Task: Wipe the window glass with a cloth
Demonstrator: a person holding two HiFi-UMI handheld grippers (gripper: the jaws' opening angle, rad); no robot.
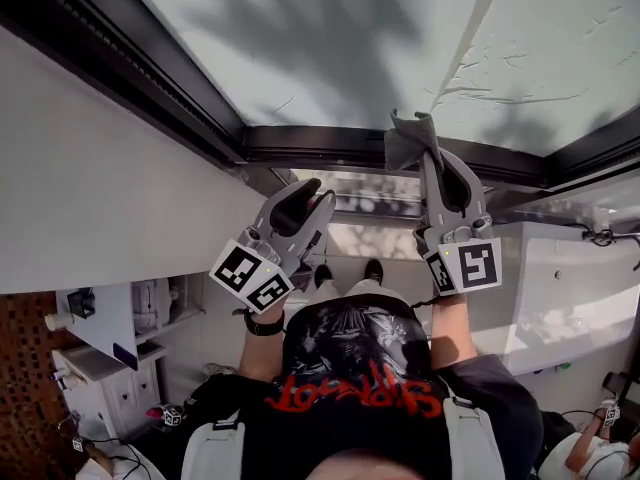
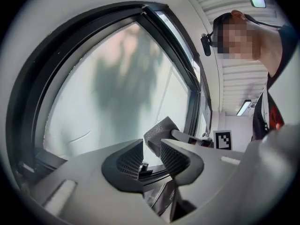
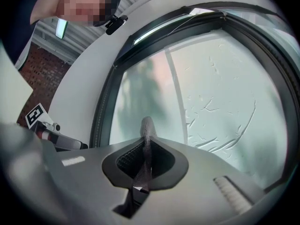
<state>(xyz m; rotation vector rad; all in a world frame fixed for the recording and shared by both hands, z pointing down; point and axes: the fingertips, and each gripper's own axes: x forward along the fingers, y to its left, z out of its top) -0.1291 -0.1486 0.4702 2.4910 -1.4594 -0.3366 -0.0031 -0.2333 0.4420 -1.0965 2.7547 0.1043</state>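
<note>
The frosted window glass [image 1: 330, 48] fills the top of the head view, set in a dark frame [image 1: 150, 78]. My right gripper [image 1: 428, 156] is shut on a folded grey cloth [image 1: 408, 136], whose tip reaches the frame's lower bar just under the pane. In the right gripper view the cloth [image 3: 147, 128] stands up between the closed pads of that gripper [image 3: 146, 150], facing the glass [image 3: 211, 102]. My left gripper [image 1: 310, 200] hangs lower and to the left, away from the glass. Its jaws [image 2: 151, 156] are open with nothing between them. The cloth [image 2: 161, 130] shows behind them.
A white wall [image 1: 90, 188] runs along the left of the window. A white ledge [image 1: 570, 288] lies at the right below the frame. A white cabinet [image 1: 100, 368] stands at the lower left. The person's torso and arms fill the bottom.
</note>
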